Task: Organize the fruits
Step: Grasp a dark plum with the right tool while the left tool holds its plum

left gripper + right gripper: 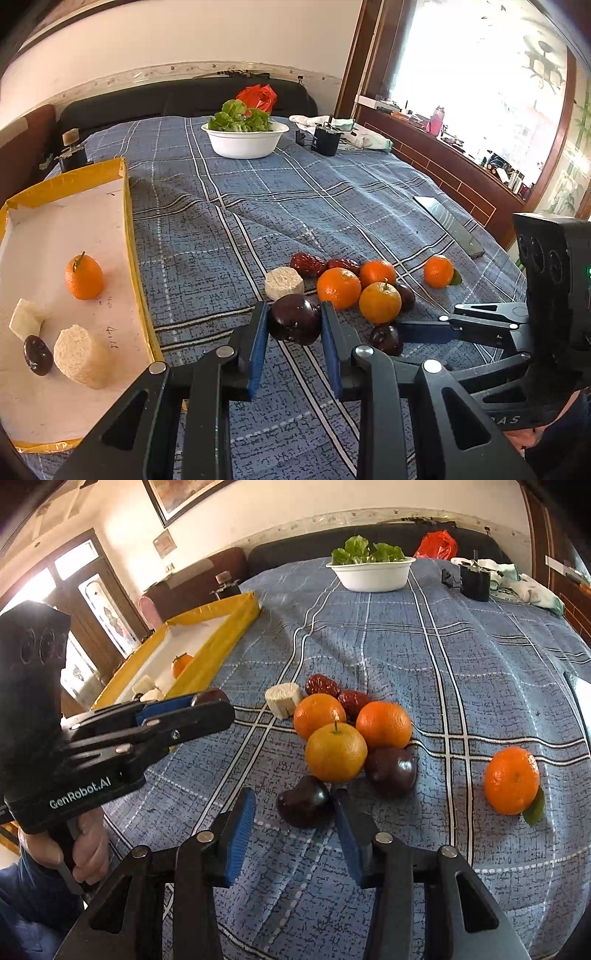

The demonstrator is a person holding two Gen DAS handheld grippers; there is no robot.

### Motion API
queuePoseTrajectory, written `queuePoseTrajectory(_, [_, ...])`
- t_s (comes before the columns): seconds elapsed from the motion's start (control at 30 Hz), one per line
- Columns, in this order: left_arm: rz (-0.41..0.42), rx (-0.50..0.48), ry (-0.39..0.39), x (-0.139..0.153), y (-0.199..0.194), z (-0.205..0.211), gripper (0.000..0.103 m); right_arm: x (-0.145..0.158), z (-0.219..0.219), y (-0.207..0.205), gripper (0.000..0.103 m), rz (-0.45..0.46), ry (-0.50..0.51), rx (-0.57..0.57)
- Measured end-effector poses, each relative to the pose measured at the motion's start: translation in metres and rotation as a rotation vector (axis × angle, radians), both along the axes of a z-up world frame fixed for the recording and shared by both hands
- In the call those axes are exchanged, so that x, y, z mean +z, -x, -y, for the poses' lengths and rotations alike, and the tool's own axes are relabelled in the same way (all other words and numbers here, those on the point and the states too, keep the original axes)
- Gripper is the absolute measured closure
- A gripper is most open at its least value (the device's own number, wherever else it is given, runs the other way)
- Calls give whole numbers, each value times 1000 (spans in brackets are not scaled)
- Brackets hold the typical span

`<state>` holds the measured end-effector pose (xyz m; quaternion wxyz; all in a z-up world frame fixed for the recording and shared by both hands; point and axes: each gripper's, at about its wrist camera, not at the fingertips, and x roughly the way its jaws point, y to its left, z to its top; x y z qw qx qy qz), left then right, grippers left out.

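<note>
Three oranges [336,751] — crowding plum [303,806].

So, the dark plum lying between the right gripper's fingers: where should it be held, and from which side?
Grip the dark plum across its widest middle, coming from the near side, above. The right gripper already straddles it. An orange touches its far side, so approach from there is blocked.

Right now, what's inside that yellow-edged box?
The yellow-edged box holds one orange, two pale spongy chunks, and a dark plum. Its near corner is out of frame, so anything there is unseen.
</note>
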<state>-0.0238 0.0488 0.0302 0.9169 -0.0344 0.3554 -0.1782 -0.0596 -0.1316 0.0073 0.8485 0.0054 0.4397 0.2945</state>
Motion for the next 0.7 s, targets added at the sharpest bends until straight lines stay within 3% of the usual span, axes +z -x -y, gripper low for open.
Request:
queuePoseTrajectory(0.07, [-1, 0, 2, 0, 0, 0, 76, 0, 4, -1, 70, -7, -16, -13])
queuePoseTrajectory(0.17, [0, -1, 2, 0, 0, 0, 76, 1, 5, -1, 71, -10, -36, -8])
queuePoseTrajectory(0.43, [-2, 1, 5, 0, 0, 0, 76, 17, -1, 14, 71, 88, -83, 51])
queuePoseTrajectory(0.7, [-3, 1, 5, 0, -1, 0, 76, 21, 6, 11, 71, 85, -122, 23])
